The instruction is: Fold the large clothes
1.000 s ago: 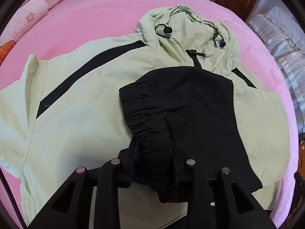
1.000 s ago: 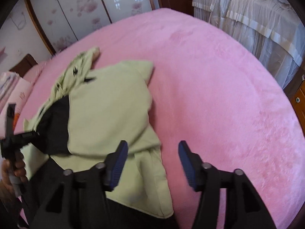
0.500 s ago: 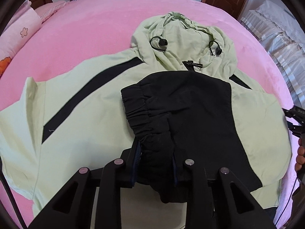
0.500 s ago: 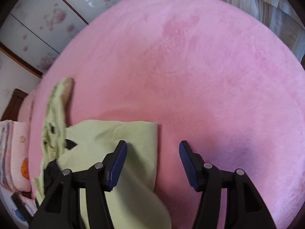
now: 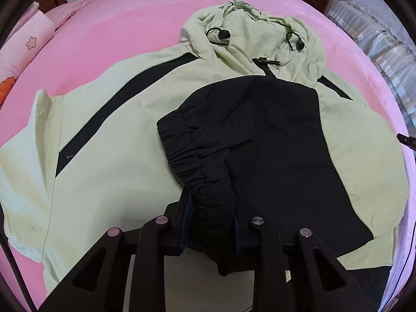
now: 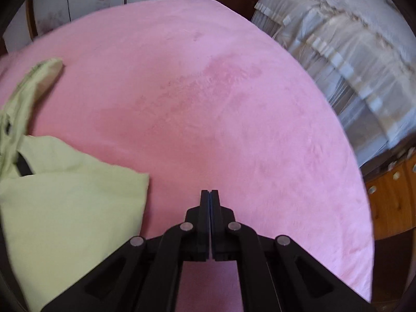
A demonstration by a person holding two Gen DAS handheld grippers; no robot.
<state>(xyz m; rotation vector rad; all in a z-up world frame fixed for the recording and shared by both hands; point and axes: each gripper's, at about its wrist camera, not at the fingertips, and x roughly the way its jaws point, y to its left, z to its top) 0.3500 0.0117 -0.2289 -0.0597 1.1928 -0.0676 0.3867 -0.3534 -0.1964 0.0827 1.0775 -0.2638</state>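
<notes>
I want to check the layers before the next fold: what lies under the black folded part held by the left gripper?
Under the black folded part lies the light green hoodie, spread on the pink bed. The left gripper pinches its gathered edge. The hoodie's middle beneath is covered, so unseen.

text: none legible | jacket [image 5: 109, 156]: possibly unmarked | pillow [image 5: 28, 44]: flower print only

One hoodie [image 5: 109, 140], one bed [image 6: 208, 104], one pillow [image 5: 23, 49], two toggles [image 5: 224, 35].
</notes>
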